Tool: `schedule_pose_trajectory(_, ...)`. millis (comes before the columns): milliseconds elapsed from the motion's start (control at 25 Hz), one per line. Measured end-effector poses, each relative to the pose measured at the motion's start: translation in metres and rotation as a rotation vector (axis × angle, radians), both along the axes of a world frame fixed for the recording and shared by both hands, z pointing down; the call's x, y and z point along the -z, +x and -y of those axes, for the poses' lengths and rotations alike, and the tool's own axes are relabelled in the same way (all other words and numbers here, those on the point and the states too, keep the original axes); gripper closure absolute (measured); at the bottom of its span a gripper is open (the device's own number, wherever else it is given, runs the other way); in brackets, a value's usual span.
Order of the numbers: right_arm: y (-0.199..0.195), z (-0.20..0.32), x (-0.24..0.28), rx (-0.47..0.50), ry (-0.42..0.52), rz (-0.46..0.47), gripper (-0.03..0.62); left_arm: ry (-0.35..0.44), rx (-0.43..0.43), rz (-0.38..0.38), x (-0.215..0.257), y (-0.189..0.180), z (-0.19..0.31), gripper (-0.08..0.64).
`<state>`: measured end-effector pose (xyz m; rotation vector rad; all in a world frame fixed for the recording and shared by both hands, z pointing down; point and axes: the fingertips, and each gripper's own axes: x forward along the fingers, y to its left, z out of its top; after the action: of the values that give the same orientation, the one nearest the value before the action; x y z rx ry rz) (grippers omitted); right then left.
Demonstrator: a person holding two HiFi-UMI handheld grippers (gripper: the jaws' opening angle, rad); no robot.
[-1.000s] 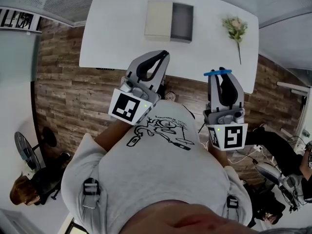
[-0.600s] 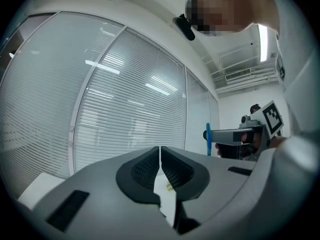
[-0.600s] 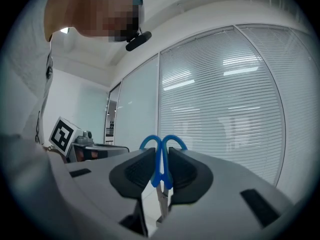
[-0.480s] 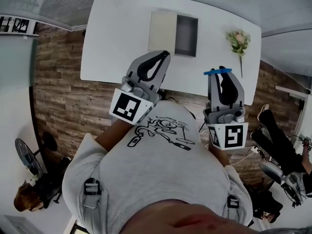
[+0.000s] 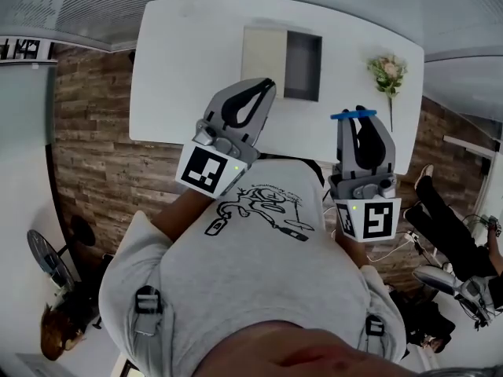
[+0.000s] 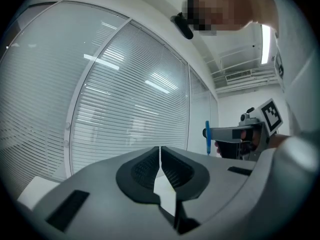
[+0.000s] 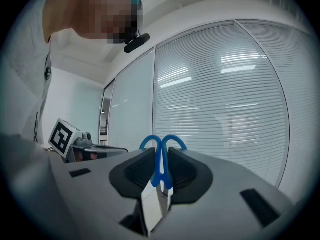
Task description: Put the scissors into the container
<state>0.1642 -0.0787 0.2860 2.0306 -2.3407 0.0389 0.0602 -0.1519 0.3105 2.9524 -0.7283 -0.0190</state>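
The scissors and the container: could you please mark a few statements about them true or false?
1. The right gripper is shut on the blue scissors. True.
2. In the head view, a flower lies on the white table, right of the container. True.
3. The scissors are already in the container. False: the right gripper holds them, outside the container.
4. The left gripper holds the flower. False: its fingers are together with nothing between them.

Blue scissors (image 7: 160, 170) clamped in right gripper (image 7: 161, 153); container (image 5: 302, 67) open (grey).
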Motion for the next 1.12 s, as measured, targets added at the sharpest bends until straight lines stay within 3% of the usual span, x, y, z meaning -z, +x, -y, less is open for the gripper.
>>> schedule_pose_trajectory(560, 0.033, 0.012, -0.007, 0.031, -0.037, 0.005, 0.506, -0.002, 0.046, 0.0, 0.002, 0.024, 0.01, 0.534)
schedule_pose_trajectory(1120, 0.033, 0.048, -0.077, 0.083, -0.162, 0.104, 0.506, -0.028, 0.058, 0.025, -0.002, 0.02, 0.003, 0.534)
